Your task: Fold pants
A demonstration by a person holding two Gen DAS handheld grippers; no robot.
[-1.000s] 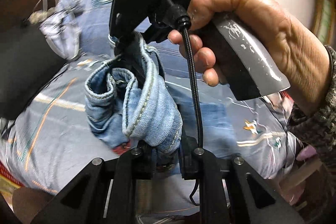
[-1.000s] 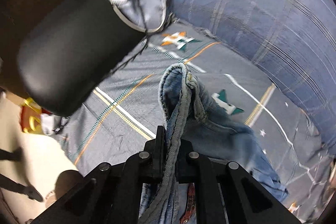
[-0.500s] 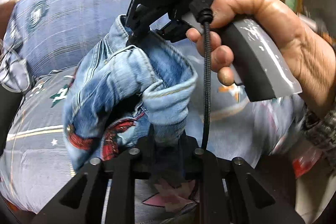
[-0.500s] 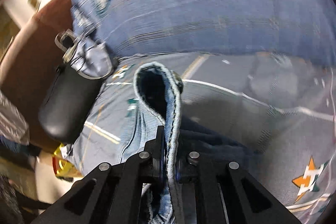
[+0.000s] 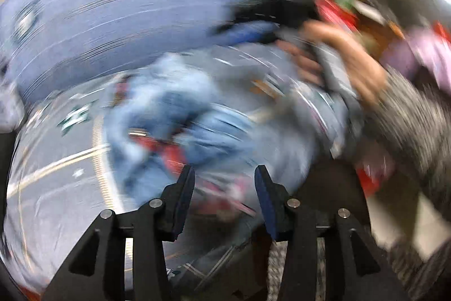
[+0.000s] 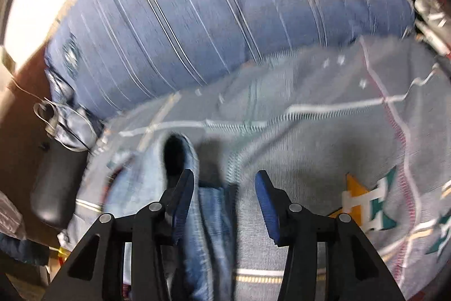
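Note:
The light blue jeans (image 5: 174, 114) lie bunched on the grey patterned blanket (image 5: 56, 188), badly blurred in the left wrist view. My left gripper (image 5: 224, 177) hangs just short of them, jaws opening, with nothing pressed between the pads. In the right wrist view a fold of the jeans (image 6: 183, 157) rests against the left finger and trails down between the jaws. My right gripper (image 6: 224, 179) is opening too, and its right pad stands clear of the denim. A hand (image 5: 341, 69) holds the right gripper at the upper right of the left wrist view.
A big blue striped cushion (image 6: 225, 19) rises behind the blanket (image 6: 310, 148). A black rounded object (image 6: 53, 185) and a brown wooden side stand at the left. A grey knit sleeve (image 5: 417, 131) crosses the right of the left wrist view.
Both grippers were shut on the jeans and have opened. The jeans have dropped onto the blanket. The right hand has swung off to the right, and the left view is now blurred by motion.

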